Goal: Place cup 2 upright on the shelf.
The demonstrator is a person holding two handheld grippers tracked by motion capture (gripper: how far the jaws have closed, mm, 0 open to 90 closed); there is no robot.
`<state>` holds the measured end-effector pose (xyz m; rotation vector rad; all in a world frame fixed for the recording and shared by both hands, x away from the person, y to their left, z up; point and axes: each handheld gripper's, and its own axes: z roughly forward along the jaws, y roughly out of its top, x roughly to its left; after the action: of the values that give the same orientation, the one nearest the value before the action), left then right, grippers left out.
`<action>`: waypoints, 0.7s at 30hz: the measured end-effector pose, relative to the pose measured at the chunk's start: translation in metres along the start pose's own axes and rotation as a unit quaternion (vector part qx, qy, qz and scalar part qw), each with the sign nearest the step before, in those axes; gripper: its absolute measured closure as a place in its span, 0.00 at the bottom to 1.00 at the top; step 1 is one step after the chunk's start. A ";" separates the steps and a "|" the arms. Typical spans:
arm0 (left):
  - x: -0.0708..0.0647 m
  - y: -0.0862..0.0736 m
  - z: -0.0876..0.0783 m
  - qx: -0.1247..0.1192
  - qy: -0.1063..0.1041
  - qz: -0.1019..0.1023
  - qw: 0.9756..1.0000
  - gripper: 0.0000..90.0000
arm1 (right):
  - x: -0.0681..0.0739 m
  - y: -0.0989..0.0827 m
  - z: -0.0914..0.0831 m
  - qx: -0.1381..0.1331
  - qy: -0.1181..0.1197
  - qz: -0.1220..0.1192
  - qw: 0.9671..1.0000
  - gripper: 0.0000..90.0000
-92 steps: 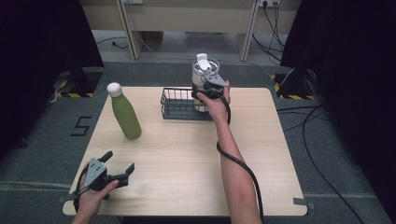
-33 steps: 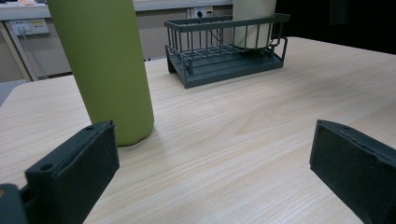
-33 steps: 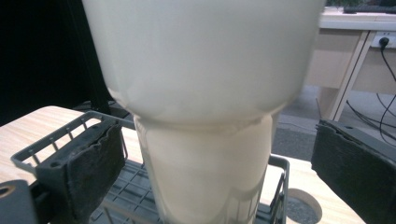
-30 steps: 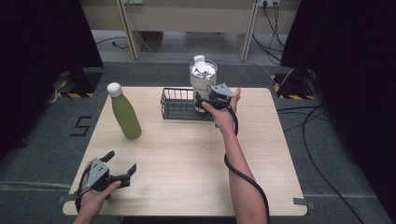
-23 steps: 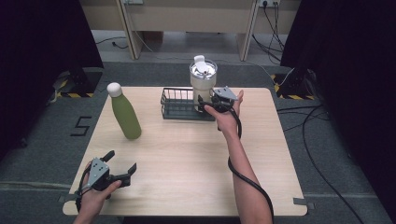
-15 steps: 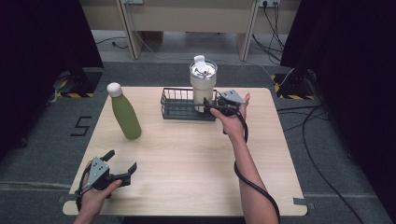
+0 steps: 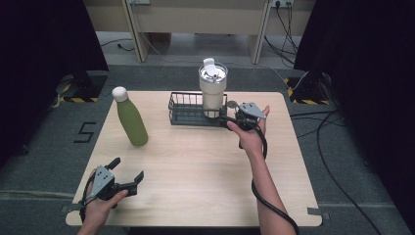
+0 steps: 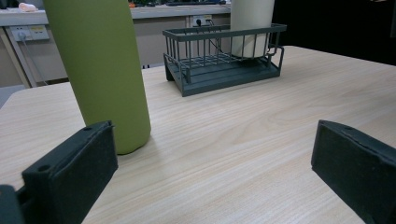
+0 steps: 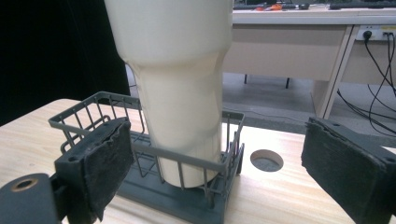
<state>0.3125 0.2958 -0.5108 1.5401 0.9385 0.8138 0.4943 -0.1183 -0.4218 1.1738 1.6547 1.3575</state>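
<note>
cream tumbler (image 7: 212,90) unlabelled in wire basket (image 7: 186,110), right gripper (image 7: 230,119) jaws apart, just been closing on nothing, left gripper (image 7: 128,172) apart

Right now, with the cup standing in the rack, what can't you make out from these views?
- Cup: top and lid cut off by the upper edge, right gripper view.
- Cup base: behind the rack wires there.
- Green bottle: cap cut off by the top edge, left gripper view.
- Right tongs: tips too small in the high view.
</note>
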 end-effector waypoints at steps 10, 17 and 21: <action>-0.002 0.001 0.004 0.002 0.001 0.002 1.000 0.00 | -0.011 -0.006 -0.016 -0.009 0.001 -0.002 1.000 0.13; -0.001 0.000 0.001 -0.003 -0.004 0.004 1.000 0.00 | -0.017 -0.015 -0.035 -0.016 -0.015 0.001 1.000 0.15; -0.001 0.002 0.000 -0.007 -0.006 0.005 1.000 0.00 | -0.020 -0.023 -0.046 -0.017 -0.021 0.000 1.000 0.15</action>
<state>0.3124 0.2945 -0.5092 1.5358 0.9157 0.8166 0.4552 -0.1546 -0.4350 1.1741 1.5959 1.3463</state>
